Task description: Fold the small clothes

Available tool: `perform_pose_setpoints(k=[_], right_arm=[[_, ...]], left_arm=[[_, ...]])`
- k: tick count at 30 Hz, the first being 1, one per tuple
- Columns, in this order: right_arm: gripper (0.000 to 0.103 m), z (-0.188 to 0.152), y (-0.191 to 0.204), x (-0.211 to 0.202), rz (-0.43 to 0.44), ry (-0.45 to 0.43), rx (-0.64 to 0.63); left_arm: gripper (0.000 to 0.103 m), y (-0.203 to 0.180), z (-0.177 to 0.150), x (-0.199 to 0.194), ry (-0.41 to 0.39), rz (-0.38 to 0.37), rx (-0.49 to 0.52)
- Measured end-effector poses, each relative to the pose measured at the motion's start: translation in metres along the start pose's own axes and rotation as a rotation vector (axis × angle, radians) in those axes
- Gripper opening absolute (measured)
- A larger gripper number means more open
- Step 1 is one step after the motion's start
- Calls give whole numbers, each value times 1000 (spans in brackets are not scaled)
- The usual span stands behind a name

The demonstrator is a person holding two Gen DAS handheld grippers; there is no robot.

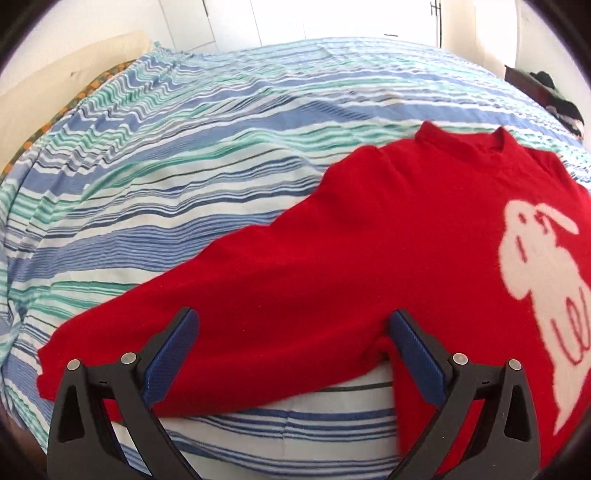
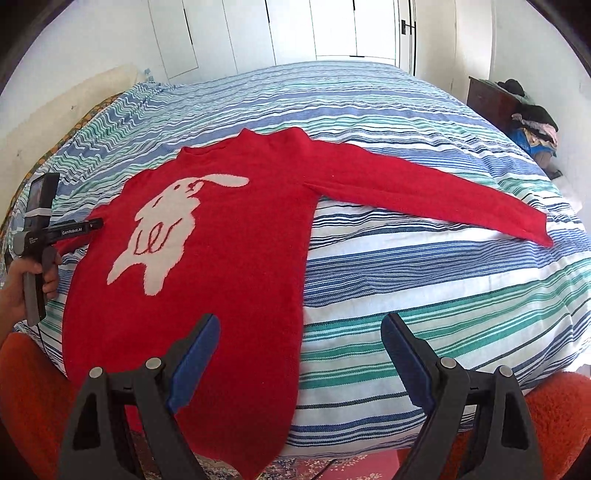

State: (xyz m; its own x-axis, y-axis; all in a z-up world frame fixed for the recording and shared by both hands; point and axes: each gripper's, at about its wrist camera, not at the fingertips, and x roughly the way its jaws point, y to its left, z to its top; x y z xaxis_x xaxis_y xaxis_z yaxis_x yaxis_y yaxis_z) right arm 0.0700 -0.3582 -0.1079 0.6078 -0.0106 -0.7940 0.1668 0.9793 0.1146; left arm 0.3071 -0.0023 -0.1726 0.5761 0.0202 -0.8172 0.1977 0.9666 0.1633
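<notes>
Bed with striped cover (image 2: 424, 258) fills both views, white wardrobe doors (image 2: 332, 29) at the far end, clothes pile (image 2: 535, 125) far right. Red sweater (image 2: 229, 258) with a white rabbit motif (image 2: 166, 229) lies face up on the near left part of the bed, both sleeves spread. Its hem hangs over the near edge; the right sleeve (image 2: 424, 188) runs out to the right. The left sleeve (image 1: 221, 295) stretches left.

My left gripper (image 1: 291, 354) is spread wide over the left sleeve near the armpit, nothing pinched. My right gripper (image 2: 299, 358) is also spread, empty, hanging over the sweater's near right side edge. My left hand (image 2: 22, 288) shows at the left edge of the right view.

Risks, as I judge it:
- The knit looks thick; a shallow pinch could take only the top layer, so the fold drags unevenly.
- The overhanging hem could pull the sweater off the near edge if I tug toward me.
- The cover is loose; jaws could catch it along with the sleeve.
</notes>
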Motion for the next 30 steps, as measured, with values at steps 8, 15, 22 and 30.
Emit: perform_pose_setpoints(k=[8, 15, 22, 30], right_arm=[[88, -6, 61, -2, 14, 36, -167], [88, -12, 135, -11, 9, 60, -361], [88, -18, 211, -11, 29, 128, -532], [88, -12, 254, 11, 23, 218, -537]], left_arm=[[103, 17, -18, 14, -50, -142, -98], [103, 16, -18, 14, -51, -134, -92], [103, 17, -18, 13, -51, -134, -92], [103, 16, -18, 13, -51, -133, -91]])
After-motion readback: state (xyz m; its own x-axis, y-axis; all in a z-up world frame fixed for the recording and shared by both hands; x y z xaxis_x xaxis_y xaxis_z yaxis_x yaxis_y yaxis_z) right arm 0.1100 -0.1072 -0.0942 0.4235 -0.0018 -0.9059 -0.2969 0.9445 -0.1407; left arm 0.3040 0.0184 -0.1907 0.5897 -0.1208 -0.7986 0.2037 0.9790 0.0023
